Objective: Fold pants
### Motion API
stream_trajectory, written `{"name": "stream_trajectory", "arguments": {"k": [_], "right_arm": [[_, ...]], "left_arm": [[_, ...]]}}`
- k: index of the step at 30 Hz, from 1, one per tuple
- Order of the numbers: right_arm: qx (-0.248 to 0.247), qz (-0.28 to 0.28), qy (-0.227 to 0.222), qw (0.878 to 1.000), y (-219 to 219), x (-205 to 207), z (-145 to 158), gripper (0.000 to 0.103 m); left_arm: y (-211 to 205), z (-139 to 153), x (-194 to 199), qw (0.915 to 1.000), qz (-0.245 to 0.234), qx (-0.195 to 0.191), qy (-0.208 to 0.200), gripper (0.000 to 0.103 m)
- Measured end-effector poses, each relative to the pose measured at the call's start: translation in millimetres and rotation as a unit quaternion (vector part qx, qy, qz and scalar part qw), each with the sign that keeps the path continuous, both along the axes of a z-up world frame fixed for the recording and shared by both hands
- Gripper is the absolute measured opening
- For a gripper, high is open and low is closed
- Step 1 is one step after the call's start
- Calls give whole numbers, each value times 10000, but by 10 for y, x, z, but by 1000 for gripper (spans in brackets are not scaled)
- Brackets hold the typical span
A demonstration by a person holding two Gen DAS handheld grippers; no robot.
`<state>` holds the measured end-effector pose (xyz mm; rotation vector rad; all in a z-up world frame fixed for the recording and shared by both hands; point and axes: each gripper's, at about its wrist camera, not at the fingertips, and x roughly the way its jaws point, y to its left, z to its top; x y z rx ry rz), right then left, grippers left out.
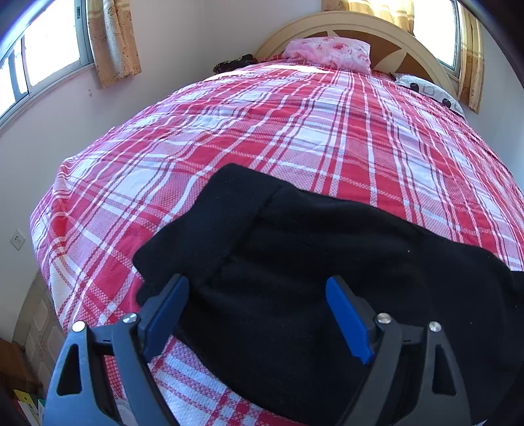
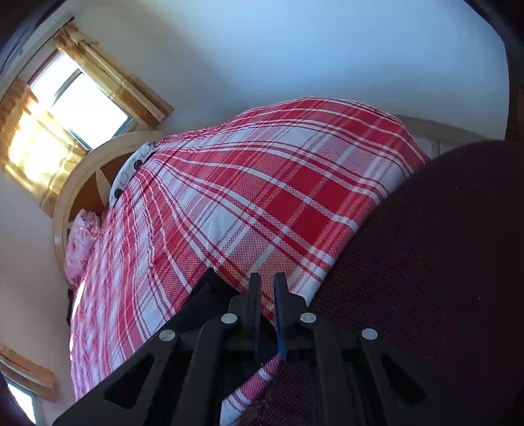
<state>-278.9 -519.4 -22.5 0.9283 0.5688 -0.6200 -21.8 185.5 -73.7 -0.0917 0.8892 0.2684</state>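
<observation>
Black pants (image 1: 294, 249) lie in a heap on the near part of a bed with a red and white plaid cover (image 1: 262, 131). My left gripper (image 1: 258, 291) is open, its blue pads spread wide just above the near edge of the pants, holding nothing. In the right wrist view my right gripper (image 2: 268, 288) has its fingers nearly together over the plaid cover (image 2: 245, 203); a corner of black cloth (image 2: 209, 295) lies to its left. A dark maroon fabric (image 2: 425, 262) fills the right side. I see nothing clamped between the right pads.
A pink floral pillow (image 1: 327, 54) and a white spotted pillow (image 1: 429, 90) lie at the curved wooden headboard (image 1: 376, 29). Curtained windows (image 1: 49, 49) flank the bed. The bed's left edge drops to the floor (image 1: 36, 327) by a wall.
</observation>
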Motion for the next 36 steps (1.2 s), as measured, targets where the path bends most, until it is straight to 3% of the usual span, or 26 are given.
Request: {"name": "stream_trajectory", "arguments": {"k": [4,8,10,12,16,17,19,22,23,24,26,27,32,36], "right_arm": [[136,440,-429,9980,324,-67,-42,9],[717,804,-850,9905,640,73,-267,17],[757,893,-947,9886,756,182,-365,35],[698,844,-843,9904,805,290,-452,44],[806,471,-874,9918,788,394,-629,43],[608,384,-846,9938,818,423,-615,44],[505,462,-759,9948,920,564,-603,44],[808,759,-919,9896,1093,789,-663,45],[626,720,-838,9919,1147,831,-629,45],[571,728,-837,9922,1147,856,-616,44],[729,657,-978,9904,1109,840,-644,29],[830,655,-1027,9891,1083,831,-662,5],[767,947,-1444,9820,1020,771,-361,6],[595,1440,-2379,9587,971,723,167,5]], "left_arm": [[-24,-1,11,10000,50,41,8,89],[-9,-1,8,10000,33,18,27,89],[-3,2,7,10000,23,2,32,89],[-2,3,-1,10000,2,-3,27,89],[-8,-2,-27,10000,-12,24,-23,89],[-10,-3,-30,10000,-1,35,-31,89],[-14,-2,-33,10000,10,38,-31,89],[-12,0,-35,10000,-11,17,-22,89],[-13,2,-40,10000,-23,6,-19,89],[-10,2,-41,10000,-30,0,-19,89],[-13,1,-42,10000,-31,6,-17,89],[-11,1,-44,10000,-23,3,-16,89],[-11,4,-34,10000,18,-1,18,89],[-12,3,-19,10000,44,-5,34,90]]}}
